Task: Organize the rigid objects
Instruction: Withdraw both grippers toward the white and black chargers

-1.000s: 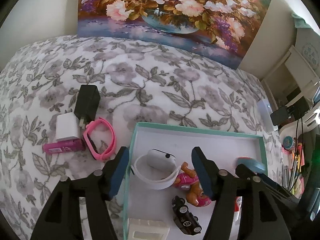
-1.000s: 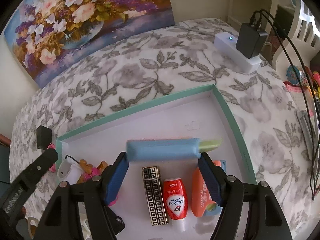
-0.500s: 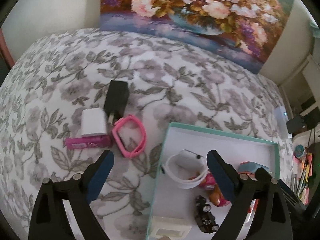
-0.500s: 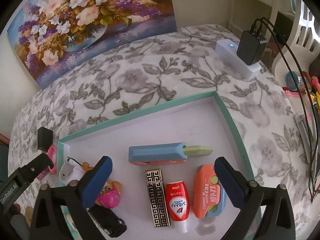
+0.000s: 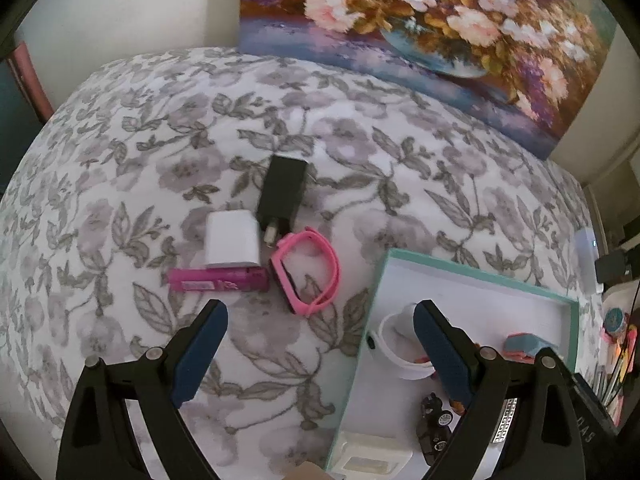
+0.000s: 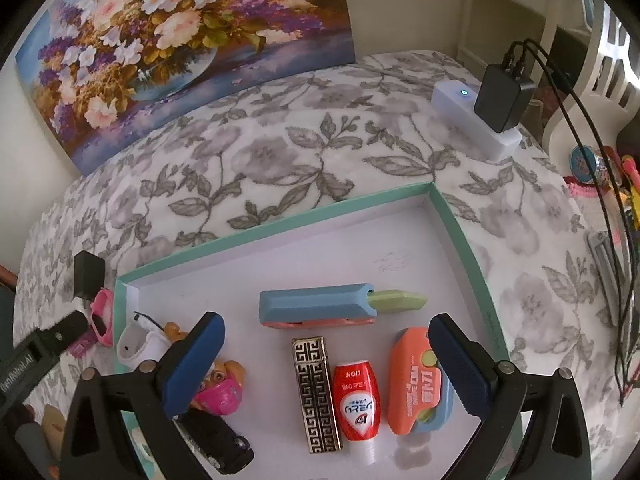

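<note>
A blue-and-coral block with a green tip (image 6: 318, 306) lies flat inside the shallow teal-rimmed white tray (image 6: 276, 222) on the flower-patterned bed, between the wide-open right claw (image 6: 326, 364). The left claw (image 5: 318, 354), also open and empty, hovers over the tray's left rim beside a pink wristband (image 5: 306, 270).

Soft daylight, fisheye-warped edges, slight blur
</note>
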A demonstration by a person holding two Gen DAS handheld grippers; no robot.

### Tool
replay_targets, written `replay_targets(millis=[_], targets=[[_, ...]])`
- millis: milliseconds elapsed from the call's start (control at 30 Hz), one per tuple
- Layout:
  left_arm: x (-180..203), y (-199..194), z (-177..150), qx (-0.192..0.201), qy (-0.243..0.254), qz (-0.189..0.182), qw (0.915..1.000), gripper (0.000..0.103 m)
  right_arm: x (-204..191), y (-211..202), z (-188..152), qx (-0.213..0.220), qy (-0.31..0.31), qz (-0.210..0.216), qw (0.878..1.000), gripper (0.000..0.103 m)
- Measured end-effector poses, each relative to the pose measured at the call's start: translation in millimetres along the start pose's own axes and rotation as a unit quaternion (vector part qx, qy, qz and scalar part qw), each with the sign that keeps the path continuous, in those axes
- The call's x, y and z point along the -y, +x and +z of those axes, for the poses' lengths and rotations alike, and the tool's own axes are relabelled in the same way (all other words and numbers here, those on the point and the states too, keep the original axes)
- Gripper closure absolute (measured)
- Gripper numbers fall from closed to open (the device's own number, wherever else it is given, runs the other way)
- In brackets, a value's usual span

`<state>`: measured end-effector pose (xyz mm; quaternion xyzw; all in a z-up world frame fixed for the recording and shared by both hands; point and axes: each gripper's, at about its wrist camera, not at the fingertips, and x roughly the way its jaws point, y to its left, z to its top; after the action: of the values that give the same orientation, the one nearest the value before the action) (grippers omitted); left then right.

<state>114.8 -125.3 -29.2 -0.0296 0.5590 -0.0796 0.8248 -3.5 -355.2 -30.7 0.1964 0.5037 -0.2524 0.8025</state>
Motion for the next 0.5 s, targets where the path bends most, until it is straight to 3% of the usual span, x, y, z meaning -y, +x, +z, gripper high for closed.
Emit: replay_targets(millis=[233,500], targets=[[-20,-11,7,-0.002,-0.011,0.034,0.9994,0.009,-22,-18,2,0.018,-0.025,0.007,0.999,0.0],[-66,-11,14,-0.014,-0.059,0.051,0.9968,0.009,-59,-13,-9,0.013,-0.068,0.011,0.998,0.0]])
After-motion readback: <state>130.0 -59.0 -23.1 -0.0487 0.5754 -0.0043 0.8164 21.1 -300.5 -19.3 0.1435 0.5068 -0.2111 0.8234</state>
